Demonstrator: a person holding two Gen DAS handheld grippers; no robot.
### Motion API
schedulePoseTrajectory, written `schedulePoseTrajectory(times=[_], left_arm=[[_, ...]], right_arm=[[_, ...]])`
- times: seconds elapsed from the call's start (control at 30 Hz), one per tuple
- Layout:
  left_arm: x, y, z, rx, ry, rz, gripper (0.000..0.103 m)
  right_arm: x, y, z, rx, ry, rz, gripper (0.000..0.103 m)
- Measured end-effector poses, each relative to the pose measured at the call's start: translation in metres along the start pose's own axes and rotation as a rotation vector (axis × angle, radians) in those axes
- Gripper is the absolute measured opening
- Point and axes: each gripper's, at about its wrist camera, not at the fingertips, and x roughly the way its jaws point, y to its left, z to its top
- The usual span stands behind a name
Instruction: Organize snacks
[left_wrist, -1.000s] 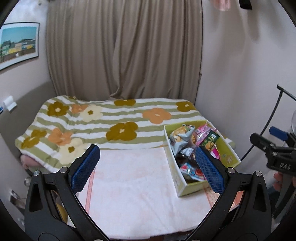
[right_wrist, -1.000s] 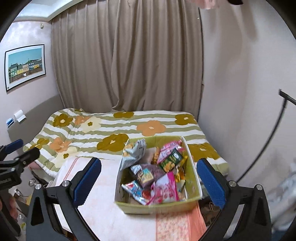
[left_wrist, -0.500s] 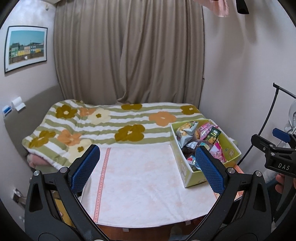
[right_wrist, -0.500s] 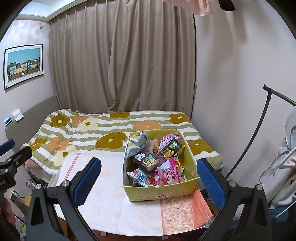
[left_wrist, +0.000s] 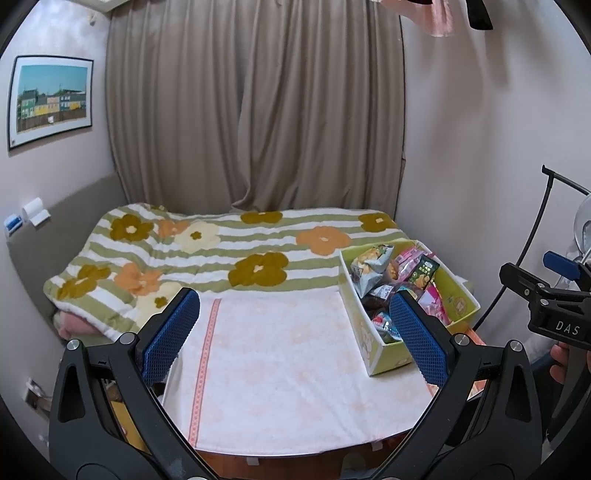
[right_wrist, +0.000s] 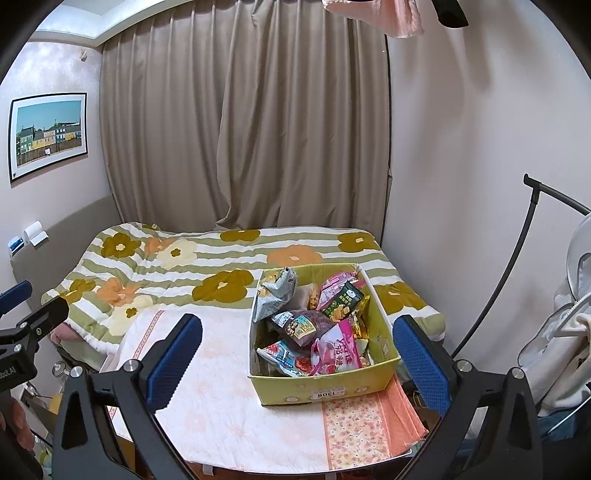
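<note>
Right wrist view: the right gripper (right_wrist: 297, 354) is held above the table, its blue-padded fingers (right_wrist: 173, 360) spread wide with nothing between them. A yellow-green cardboard box (right_wrist: 325, 387) stands on the right part of the table, resting on a white floral cloth (right_wrist: 221, 406) and partly on an orange patterned cloth (right_wrist: 365, 421). The box holds a loose heap of snack packets: a silver bag (right_wrist: 275, 295) upright at the rear left, a green packet (right_wrist: 343, 301) at the rear right, a purple packet (right_wrist: 303, 326) in the middle, a pink packet (right_wrist: 338, 354) at the front right, and a light blue packet (right_wrist: 286, 358) at the front left.

Left wrist view: the left gripper (left_wrist: 295, 339) likewise stands wide apart and empty, over the bare white cloth (left_wrist: 280, 369), left of the box (left_wrist: 369, 350). The right gripper (left_wrist: 546, 295) shows at the right edge, with part of a hand (left_wrist: 559, 363) below it.

Behind the table lies a bed with a striped floral blanket (right_wrist: 207, 266). Beige curtains (right_wrist: 243, 129) hang behind it, and a framed picture (right_wrist: 48, 133) is on the left wall.
</note>
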Motion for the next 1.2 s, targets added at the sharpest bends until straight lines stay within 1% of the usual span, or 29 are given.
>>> schedulePoseTrajectory(times=[0.33, 0.93, 1.03, 1.17, 1.2], left_arm=[[0.0011, -0.0064, -0.0005, 0.023, 0.001, 0.001, 0.102], [0.0042, -0.0052, 0.0001, 0.007, 0.005, 0.009, 0.102], [0.003, -0.0032, 0.0004, -0.001, -0.007, 0.008, 0.102], [0.0018, -0.0012, 0.0013, -0.003, -0.033, 0.036, 0.102], [0.0018, 0.0, 0.0017, -0.005, -0.036, 0.033, 0.102]], right_arm=[[0.0016, -0.0003, 0.0022, 0.011, 0.007, 0.001, 0.103], [0.0043, 0.0026, -0.0002, 0.015, 0.011, 0.004, 0.103], [0.0055, 0.0025, 0.0005, 0.015, 0.012, 0.005, 0.103], [0.0056, 0.0021, 0.0006, 0.014, 0.012, 0.005, 0.103], [0.0055, 0.0024, 0.0006, 0.014, 0.012, 0.004, 0.103]])
